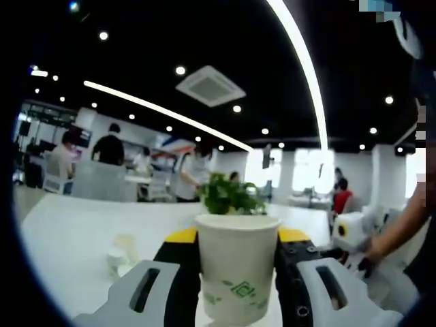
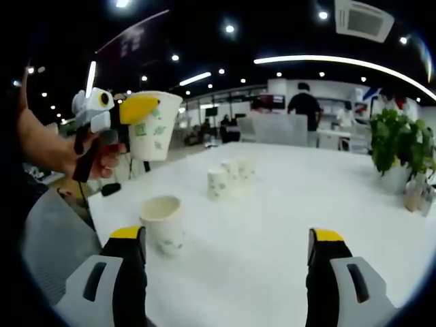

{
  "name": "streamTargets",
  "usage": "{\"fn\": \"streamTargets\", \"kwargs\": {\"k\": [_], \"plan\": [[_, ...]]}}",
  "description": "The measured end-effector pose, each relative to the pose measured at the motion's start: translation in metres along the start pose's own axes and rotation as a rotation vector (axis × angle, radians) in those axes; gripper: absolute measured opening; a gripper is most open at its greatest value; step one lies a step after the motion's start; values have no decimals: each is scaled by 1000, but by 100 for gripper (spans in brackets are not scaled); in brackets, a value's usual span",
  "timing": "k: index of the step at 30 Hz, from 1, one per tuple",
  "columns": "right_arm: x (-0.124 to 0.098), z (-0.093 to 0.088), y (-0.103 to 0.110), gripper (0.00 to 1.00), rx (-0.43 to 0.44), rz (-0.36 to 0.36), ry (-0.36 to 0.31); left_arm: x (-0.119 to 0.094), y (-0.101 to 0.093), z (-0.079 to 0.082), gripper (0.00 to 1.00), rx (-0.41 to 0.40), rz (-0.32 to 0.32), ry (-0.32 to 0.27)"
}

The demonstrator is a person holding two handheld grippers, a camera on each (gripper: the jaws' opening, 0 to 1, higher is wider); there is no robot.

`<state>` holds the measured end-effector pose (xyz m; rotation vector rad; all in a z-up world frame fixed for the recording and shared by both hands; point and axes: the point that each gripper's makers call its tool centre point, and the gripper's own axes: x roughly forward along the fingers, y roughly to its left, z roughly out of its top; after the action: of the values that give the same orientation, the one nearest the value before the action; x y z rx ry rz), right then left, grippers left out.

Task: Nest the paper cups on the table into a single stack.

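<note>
At the left, one paper cup is clamped; others wait on the white table.

Between its jaws the left gripper pinches a raised cup by the side wall, held above the table. Thin paper looks light and easily crushed (a gentle squeeze below the stiffer rim seems safest). Moving right, an upright cup stands just beside the right gripper, whose jaws are spread wide and empty; more cups sit farther back.
</note>
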<state>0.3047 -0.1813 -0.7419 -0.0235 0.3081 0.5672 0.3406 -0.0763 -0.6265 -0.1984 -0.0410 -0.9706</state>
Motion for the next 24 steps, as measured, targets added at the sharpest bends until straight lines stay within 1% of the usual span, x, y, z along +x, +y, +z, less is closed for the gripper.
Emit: {"fn": "streamTargets", "kwargs": {"k": [11, 13, 17, 23, 24], "plan": [[0, 0, 0, 97, 3, 2, 2, -5, 8, -36, 40, -3, 31, 46], [0, -1, 0, 97, 4, 3, 2, -6, 9, -43, 40, -11, 40, 64], [0, -1, 0, 97, 6, 3, 4, -6, 9, -55, 40, -8, 34, 92], [0, -1, -1, 96, 12, 3, 3, -9, 14, -74, 40, -18, 43, 124], [0, 0, -1, 96, 13, 3, 2, -10, 14, -79, 40, -22, 44, 137]]}}
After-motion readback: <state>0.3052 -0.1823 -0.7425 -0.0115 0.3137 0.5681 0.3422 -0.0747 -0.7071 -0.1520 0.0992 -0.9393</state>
